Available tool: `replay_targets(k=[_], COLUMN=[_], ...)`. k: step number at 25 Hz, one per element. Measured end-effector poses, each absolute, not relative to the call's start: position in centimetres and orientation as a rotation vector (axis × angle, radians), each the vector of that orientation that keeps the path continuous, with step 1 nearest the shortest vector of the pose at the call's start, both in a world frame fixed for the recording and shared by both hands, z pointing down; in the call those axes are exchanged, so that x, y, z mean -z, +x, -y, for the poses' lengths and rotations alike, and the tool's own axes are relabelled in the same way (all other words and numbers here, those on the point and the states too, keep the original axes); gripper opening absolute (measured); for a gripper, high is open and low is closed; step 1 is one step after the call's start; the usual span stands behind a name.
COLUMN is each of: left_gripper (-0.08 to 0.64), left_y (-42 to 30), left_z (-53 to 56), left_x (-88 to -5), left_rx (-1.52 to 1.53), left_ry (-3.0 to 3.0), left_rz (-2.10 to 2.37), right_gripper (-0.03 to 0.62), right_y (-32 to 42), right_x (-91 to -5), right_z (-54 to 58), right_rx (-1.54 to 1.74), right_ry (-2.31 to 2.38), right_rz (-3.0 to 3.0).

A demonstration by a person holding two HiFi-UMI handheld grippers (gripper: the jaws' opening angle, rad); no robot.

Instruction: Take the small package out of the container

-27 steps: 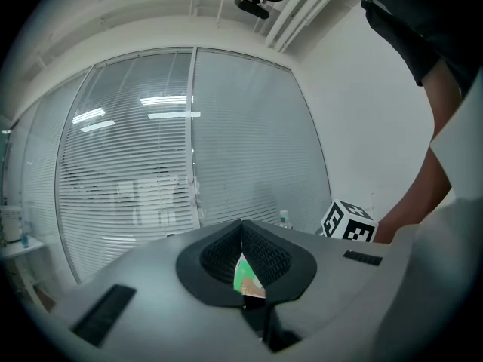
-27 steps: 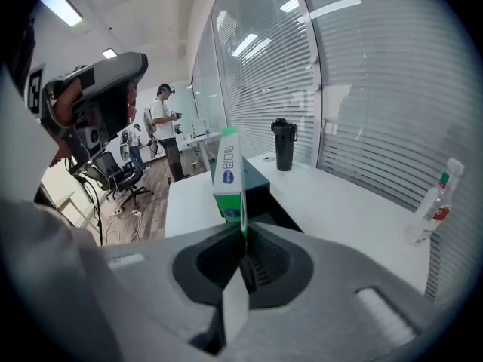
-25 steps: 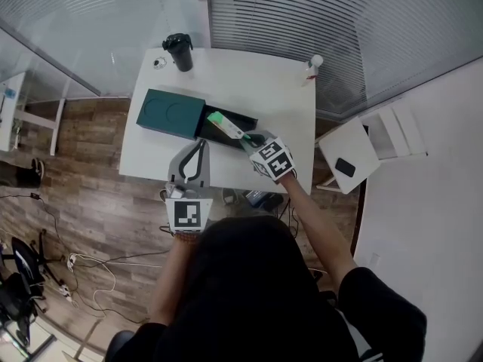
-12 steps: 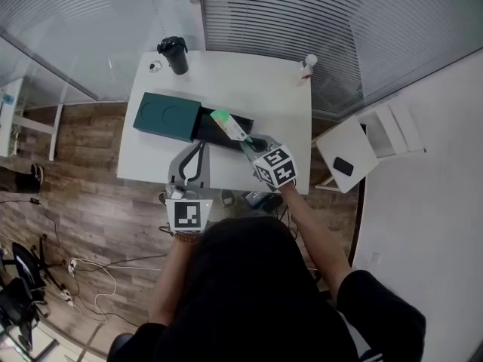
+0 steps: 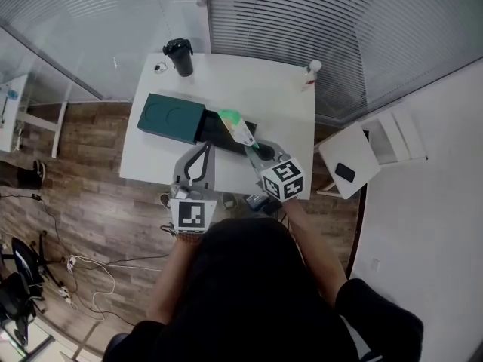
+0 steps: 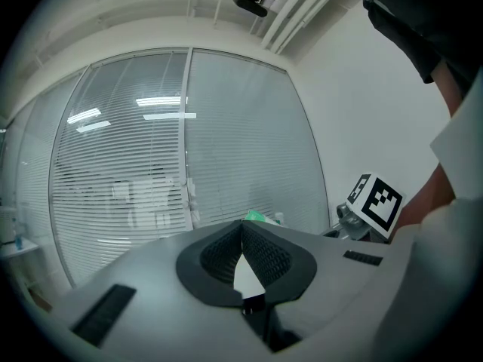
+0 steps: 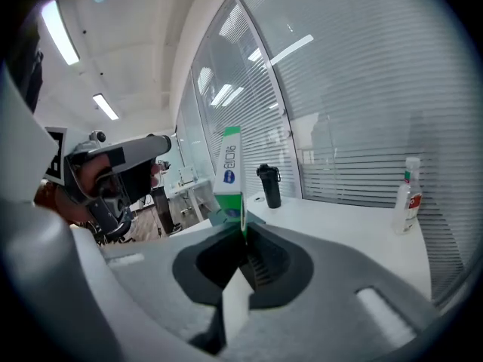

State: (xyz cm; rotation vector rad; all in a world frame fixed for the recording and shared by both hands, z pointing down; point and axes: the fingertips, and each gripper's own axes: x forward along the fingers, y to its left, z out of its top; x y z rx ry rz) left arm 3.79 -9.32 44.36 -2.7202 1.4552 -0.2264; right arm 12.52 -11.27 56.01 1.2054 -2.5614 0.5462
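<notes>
A slim green-and-white package (image 5: pixel 238 130) stands up from my right gripper (image 5: pixel 251 145), which is shut on its lower end; in the right gripper view the package (image 7: pixel 229 171) rises straight out of the closed jaws. It hangs over the open black tray (image 5: pixel 219 135) that slides out of the dark green container (image 5: pixel 170 116) on the white table (image 5: pixel 283 108). My left gripper (image 5: pixel 202 148) is shut with nothing in it, at the table's near edge just in front of the tray. From the left gripper view only the package's green tip (image 6: pixel 259 217) shows past the shut jaws.
A black cup (image 5: pixel 179 53) and a small round object (image 5: pixel 158 67) stand at the table's far left corner, a white bottle (image 5: pixel 310 69) at the far right corner. Right of the table is a white side surface with a black phone (image 5: pixel 345 173). Cables lie on the wooden floor (image 5: pixel 83 270).
My right gripper has drawn back toward me and to the right, carrying the package with it, now more upright over the tray. The left gripper has stayed put.
</notes>
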Motion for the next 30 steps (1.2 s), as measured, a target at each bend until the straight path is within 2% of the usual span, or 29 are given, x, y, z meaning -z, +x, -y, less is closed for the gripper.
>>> replay_targets(k=[9, 20, 30], left_gripper=[-0.002, -0.002, -0.002], left_y=[4.7, 5.0, 5.0], left_z=[9.5, 10.1, 10.1], left_x=[-45.1, -43.5, -41.3], left_rx=[0.289, 0.220, 0.174], left_ry=[-2.679, -2.727, -2.711], left_rz=[-1.334, -1.460, -1.445], right_gripper=[0.002, 0.002, 0.002], right_y=[12.6, 13.2, 12.6], right_x=[-50.8, -43.9, -38.7], right_z=[10.6, 11.1, 9.9], right_rx=[-0.523, -0.441, -0.001], right_ry=[1.246, 1.366, 1.401], right_rz=[2.733, 2.891, 2.924])
